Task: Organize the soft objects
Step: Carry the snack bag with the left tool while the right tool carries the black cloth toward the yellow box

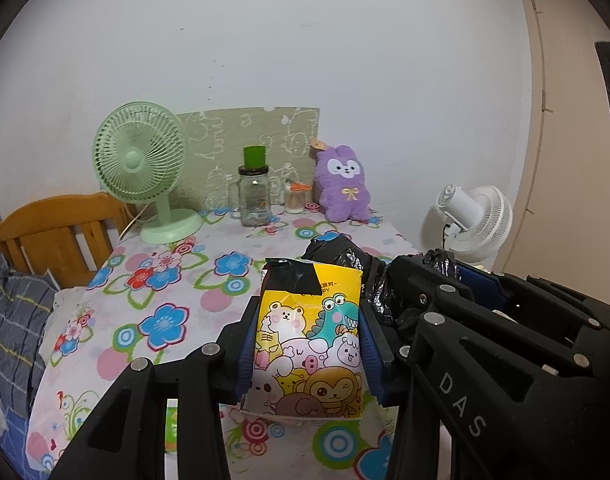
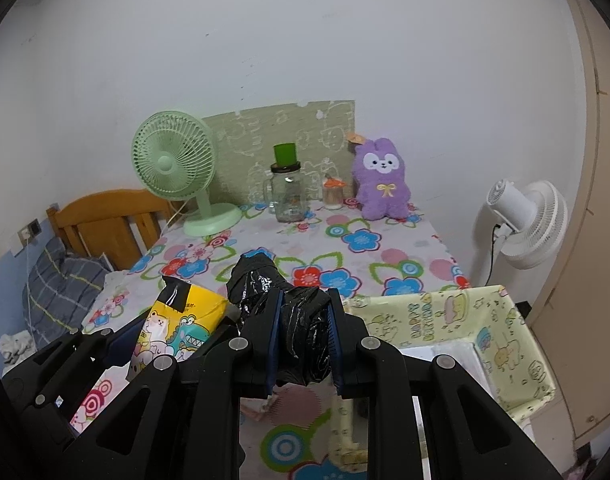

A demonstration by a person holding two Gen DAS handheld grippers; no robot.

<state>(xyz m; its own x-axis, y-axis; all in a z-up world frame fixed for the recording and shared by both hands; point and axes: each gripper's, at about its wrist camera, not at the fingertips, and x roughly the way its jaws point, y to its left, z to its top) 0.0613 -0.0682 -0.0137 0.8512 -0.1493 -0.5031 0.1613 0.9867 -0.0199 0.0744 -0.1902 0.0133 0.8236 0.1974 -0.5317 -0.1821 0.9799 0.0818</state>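
Observation:
My left gripper is shut on a yellow tissue pack printed with cartoon animals, held above the flowered tablecloth. The pack also shows in the right wrist view. My right gripper is shut on a crumpled black plastic bag, held just right of the pack; the bag shows in the left wrist view. A purple plush rabbit sits upright at the table's far right edge, also in the left wrist view.
A yellow-green fabric box stands open at the table's right side. At the back stand a green desk fan, a glass jar with a green cup on it and a small toothpick jar. A white fan and a wooden headboard flank the table.

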